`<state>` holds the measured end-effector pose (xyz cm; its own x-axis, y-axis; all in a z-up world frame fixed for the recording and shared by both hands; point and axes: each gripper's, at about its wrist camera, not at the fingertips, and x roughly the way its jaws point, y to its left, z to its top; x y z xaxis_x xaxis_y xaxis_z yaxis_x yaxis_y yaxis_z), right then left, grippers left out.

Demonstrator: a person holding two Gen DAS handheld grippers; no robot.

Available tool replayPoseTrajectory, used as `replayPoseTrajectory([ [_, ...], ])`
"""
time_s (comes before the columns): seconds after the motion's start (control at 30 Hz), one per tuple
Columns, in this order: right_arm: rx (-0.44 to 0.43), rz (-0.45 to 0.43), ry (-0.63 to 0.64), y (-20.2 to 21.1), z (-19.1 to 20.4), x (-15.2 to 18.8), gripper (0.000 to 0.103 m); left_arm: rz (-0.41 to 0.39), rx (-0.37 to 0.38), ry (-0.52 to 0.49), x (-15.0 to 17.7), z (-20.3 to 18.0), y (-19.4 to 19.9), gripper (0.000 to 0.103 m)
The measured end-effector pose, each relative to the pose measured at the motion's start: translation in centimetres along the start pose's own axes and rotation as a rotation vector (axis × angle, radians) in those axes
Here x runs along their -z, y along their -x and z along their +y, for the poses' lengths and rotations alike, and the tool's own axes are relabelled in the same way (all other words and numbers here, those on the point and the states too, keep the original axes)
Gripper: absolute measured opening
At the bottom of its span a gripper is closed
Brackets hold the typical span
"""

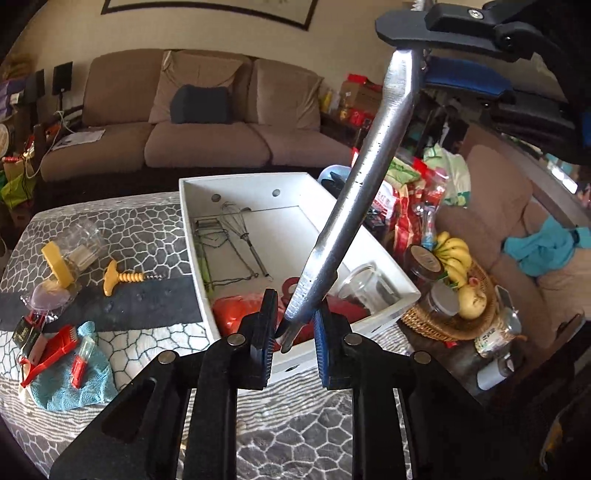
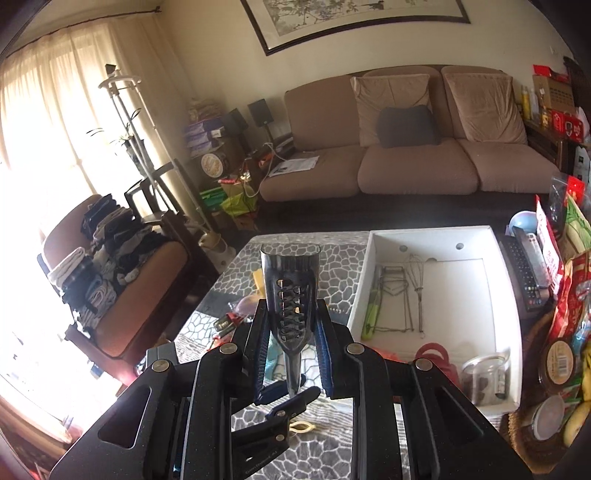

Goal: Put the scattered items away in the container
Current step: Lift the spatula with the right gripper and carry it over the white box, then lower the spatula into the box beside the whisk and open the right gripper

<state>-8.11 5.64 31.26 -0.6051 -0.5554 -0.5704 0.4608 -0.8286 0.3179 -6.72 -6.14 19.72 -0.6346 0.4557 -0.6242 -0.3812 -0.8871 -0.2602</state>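
The left gripper (image 1: pixel 293 332) had its two pads closed tight on the narrow end of a long metal spatula (image 1: pixel 364 192), the steel pinched between the black pad and the blue one. From there the handle rose steeply up and to the right, its far end caught in the right gripper (image 1: pixel 406 35), which hung high above the table. Seen from the right wrist, the right gripper (image 2: pixel 291 332) was nearly closed on the neck of the same tool, with the slotted blade (image 2: pixel 291 291) standing upright just beyond its fingertips; the left gripper's fingers (image 2: pixel 288 400) clasped the tip of the handle just below. So both held the spatula between them, off the table and clear of everything.

Beneath it lay the white container (image 1: pixel 384 254), open-topped, on the grey patterned tablecloth (image 1: pixel 140 236). Inside were a whisk (image 1: pixel 240 230), a wire masher (image 1: pixel 212 243), something red (image 1: pixel 236 312) and a glass jar (image 1: pixel 365 284) on its side. To the left of the box, a yellow-handled corkscrew (image 1: pixel 123 277), a clear plastic cup (image 1: pixel 83 242) and a blue cloth (image 1: pixel 74 380) bearing small red pieces lay scattered. A basket of bananas (image 1: pixel 456 254) stood to the right.
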Motion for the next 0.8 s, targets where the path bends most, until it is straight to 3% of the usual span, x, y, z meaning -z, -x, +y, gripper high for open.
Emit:
replayPoseTrajectory([
  [0.2,0.056,-0.032,-0.086,0.2,-7.5,-2.7,0.022,0.103,0.108,-0.054,-4.2,-4.6,-7.1,0.017],
  [0.33,0.068,-0.059,-0.186,-1.1,-13.9,-4.3,0.022,0.178,0.160,-0.077,-6.8,-5.3,-12.4,0.017],
  [0.6,0.119,-0.012,-0.235,-9.1,-21.4,-6.2,0.023,0.367,0.165,-0.038,-9.1,-2.1,-24.5,0.017],
  [0.8,0.129,0.059,-0.320,-16.3,-27.3,-5.8,0.023,0.422,0.139,-0.014,-8.6,1.0,-30.2,0.017],
])
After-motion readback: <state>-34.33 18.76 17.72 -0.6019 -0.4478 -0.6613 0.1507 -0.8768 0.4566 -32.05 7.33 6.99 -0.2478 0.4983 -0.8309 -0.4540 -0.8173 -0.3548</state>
